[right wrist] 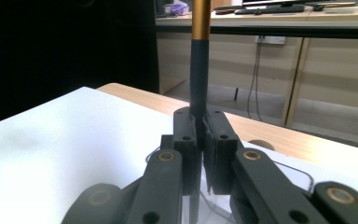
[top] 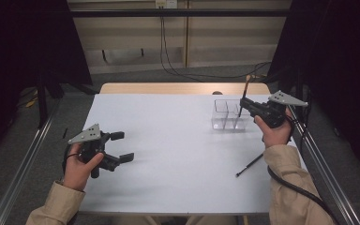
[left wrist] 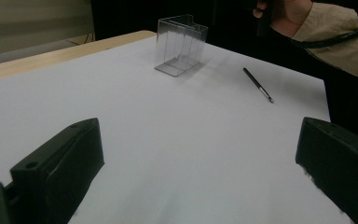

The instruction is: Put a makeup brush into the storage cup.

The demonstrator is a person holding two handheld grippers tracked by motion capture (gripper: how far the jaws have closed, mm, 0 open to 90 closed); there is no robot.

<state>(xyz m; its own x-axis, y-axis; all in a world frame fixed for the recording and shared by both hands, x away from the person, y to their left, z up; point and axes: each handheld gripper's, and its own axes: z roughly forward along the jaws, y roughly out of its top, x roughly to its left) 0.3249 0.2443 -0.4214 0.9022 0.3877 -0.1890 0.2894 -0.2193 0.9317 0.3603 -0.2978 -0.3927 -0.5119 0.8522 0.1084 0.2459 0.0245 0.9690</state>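
The box (top: pixel 229 115) is clear, shiny plastic. Beside it, the table (top: pixel 168 140) top looks white, smooth and matt (its far edge is light wood). The brush (right wrist: pixel 199 70) held over the box has a matt black handle with a shiny gold band.

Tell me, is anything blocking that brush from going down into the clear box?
Nothing visible does. The right hand-held gripper holds the brush upright, its lower end at the open top of the clear compartmented box. The box's compartments look empty. The second brush lies apart on the table.

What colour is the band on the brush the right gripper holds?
Gold-orange, above a black handle; clearest in the right gripper view.
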